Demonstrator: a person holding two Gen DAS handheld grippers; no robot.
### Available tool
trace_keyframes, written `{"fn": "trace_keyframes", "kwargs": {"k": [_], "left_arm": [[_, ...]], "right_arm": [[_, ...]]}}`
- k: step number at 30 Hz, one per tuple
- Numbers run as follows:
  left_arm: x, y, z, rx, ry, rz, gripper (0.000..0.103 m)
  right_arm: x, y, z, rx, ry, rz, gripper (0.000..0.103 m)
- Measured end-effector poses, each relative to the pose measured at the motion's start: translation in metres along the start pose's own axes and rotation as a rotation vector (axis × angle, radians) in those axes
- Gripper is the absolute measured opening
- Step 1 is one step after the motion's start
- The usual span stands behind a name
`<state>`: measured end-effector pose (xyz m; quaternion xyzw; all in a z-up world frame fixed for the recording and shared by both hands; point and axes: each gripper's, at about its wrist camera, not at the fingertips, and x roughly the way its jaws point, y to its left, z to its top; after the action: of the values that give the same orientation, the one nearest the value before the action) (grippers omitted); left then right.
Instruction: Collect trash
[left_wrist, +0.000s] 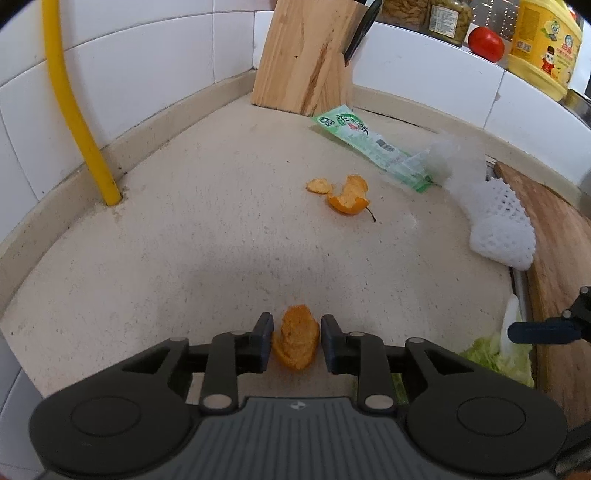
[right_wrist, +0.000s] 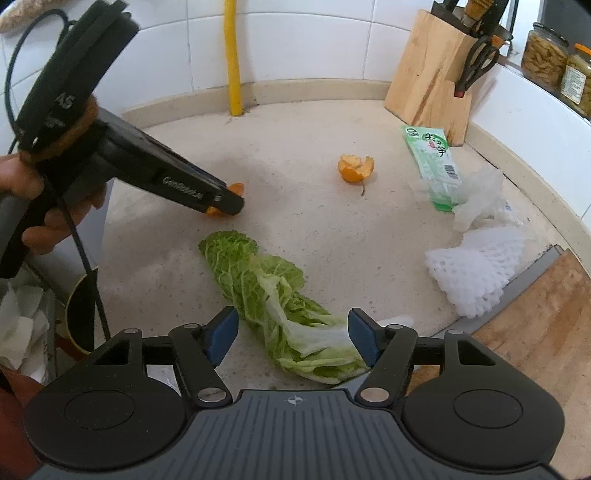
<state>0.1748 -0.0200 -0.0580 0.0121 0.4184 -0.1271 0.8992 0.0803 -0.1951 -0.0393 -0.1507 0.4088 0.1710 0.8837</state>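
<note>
On the speckled beige stone counter (right_wrist: 295, 140), bounded by white tile and a yellow pipe (right_wrist: 232, 55), trash lies scattered; a wooden knife block (right_wrist: 428, 70) stands in the corner and a wooden cutting board (right_wrist: 535, 332) sits at the right edge.

Largest scrap: the cabbage leaf (right_wrist: 266, 291), limp, crinkled green with a pale stiffer rib, light and floppy. The right gripper (right_wrist: 293, 338) stands wide open astride its stem end; one blue pad looks to touch the leaf's edge, but no squeeze shows. Best hold, by my judgement, is across the thick white rib, which won't tear like the frilly blade.

Next, the white foam fruit net (right_wrist: 476, 273), springy and near weightless, any pinch should work. Beside it crumpled clear plastic (right_wrist: 480, 199), slippery, thin. The green snack wrapper (right_wrist: 432, 158) lies flat, glossy; take it by an edge.

Curled orange peel (right_wrist: 355, 168) with a stem, leathery, cupped, pinch the rim.

Smallest: the peel piece (left_wrist: 295, 341), pitted, stiff-ish, between the jaws of the left gripper (left_wrist: 296, 341). The jaws are narrow but a gap shows on its right side, so not clamped.
</note>
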Motion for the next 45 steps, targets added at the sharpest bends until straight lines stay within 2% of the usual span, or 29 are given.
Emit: {"fn": "trace_keyframes", "kwargs": {"k": [5,7,18,19,21,22,24,27,38,45], "left_arm": [[0.004,0.001,0.000,0.012,-0.006,0.014,0.022],[0.003,0.000,-0.001,0.021,-0.007,0.025,0.015],[-0.005,0.005,-0.005,-0.003,-0.022,0.013,0.008],[-0.006,0.006,-0.006,-0.007,-0.023,0.014,0.007],[-0.009,0.008,-0.006,-0.012,-0.027,0.017,0.007],[-0.011,0.009,-0.006,-0.017,-0.029,0.018,0.007],[-0.013,0.010,-0.005,-0.031,-0.032,0.016,0.007],[-0.018,0.011,-0.005,-0.044,-0.042,0.021,0.007],[-0.039,0.016,-0.009,-0.103,-0.078,0.015,0.007],[-0.046,0.018,-0.014,-0.133,-0.094,0.028,0.007]], "right_arm": [[-0.001,0.002,0.004,-0.017,-0.022,-0.008,0.074],[0.000,0.002,0.005,-0.012,-0.024,-0.010,0.074],[0.006,0.004,0.001,-0.031,-0.003,-0.021,0.073],[0.008,0.004,0.001,-0.032,0.002,-0.019,0.071],[0.011,0.003,0.001,-0.019,0.017,-0.005,0.057],[0.011,0.002,0.000,-0.014,0.015,-0.009,0.053],[0.010,0.001,0.002,0.004,0.015,0.002,0.031],[0.007,-0.004,0.006,0.058,0.010,0.029,0.018],[-0.010,-0.031,0.014,0.215,-0.069,0.067,0.012],[-0.010,-0.037,0.017,0.231,-0.096,0.058,0.012]]}}
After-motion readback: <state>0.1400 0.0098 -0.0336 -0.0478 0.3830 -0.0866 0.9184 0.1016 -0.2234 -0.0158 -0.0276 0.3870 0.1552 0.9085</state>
